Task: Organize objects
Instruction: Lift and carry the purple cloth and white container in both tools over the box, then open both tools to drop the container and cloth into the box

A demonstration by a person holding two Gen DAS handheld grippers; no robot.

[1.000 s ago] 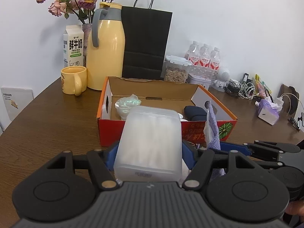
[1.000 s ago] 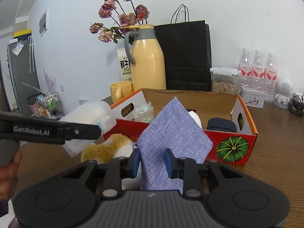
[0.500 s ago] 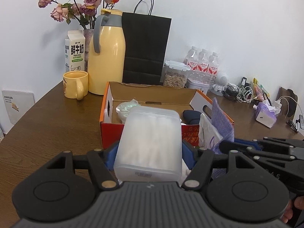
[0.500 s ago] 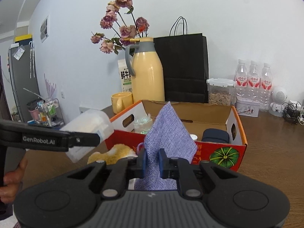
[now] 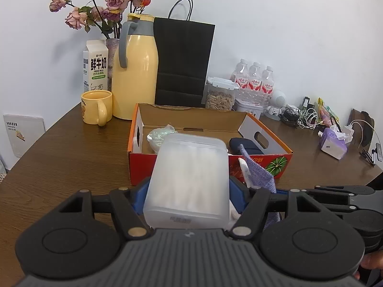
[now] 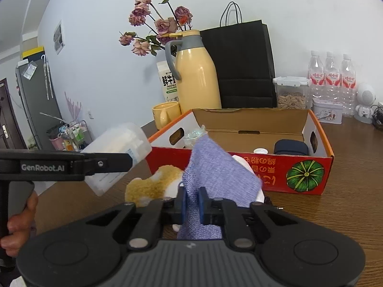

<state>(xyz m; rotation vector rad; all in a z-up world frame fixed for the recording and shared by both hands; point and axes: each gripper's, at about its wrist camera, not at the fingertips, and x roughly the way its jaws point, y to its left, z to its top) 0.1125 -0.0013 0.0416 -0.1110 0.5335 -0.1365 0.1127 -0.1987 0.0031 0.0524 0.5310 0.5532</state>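
A translucent plastic box (image 5: 189, 177) of white pads is clamped between the blue pads of my left gripper (image 5: 188, 190), held above the table in front of the red cardboard box (image 5: 138, 165). In the right wrist view that plastic box (image 6: 119, 143) hangs at the left. My right gripper (image 6: 191, 199) has its jaws closing, with a purple cloth pouch (image 6: 215, 172) pinched between the pads and standing up from them. Under the pouch a yellow and white plush toy (image 6: 153, 186) lies on the table. The red cardboard box (image 6: 299, 169) holds a dark case (image 6: 290, 147) and a wrapped bowl (image 6: 195, 135).
Behind the box stand a yellow thermos (image 5: 135, 71), yellow mug (image 5: 97, 106), milk carton (image 5: 95, 67), black paper bag (image 5: 183, 62), nut container (image 5: 220, 95) and water bottles (image 5: 255, 79). Cables (image 5: 301, 117) and a tissue pack (image 5: 334, 142) lie at right. A person's hand (image 6: 19, 224) holds the left gripper.
The right gripper's jaws have narrowed onto the purple pouch, which now stands folded between them. The left gripper still holds the plastic box in the same place.
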